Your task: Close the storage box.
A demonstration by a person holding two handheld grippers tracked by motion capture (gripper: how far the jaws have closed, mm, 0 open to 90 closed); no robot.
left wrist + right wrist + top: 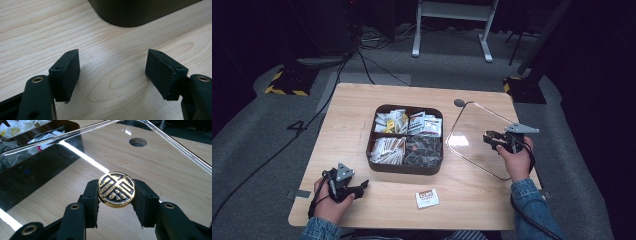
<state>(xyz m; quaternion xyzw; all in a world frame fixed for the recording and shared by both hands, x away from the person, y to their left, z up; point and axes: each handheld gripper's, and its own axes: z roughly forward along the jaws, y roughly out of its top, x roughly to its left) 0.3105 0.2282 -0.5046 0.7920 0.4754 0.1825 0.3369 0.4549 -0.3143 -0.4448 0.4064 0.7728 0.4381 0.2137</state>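
Note:
A dark brown compartment box [407,170] full of sachets stands in the middle of the wooden table. Right of it, a clear square lid [472,135] hangs tilted above the table. My right gripper [492,138] holds the lid by its round gold and black knob [116,188], one jaw on each side of the knob. In the right gripper view the lid [75,165] stretches away toward the box [62,125]. My left gripper [362,189] rests low near the front left of the table, open [112,72] with bare wood between its pads, facing a corner of the box [130,12].
A single white and red sachet [427,198] lies on the table in front of the box. A round cable hole [459,103] sits in the tabletop behind the lid. Beyond the table are cables [362,55] on grey carpet and a white frame's legs [452,30].

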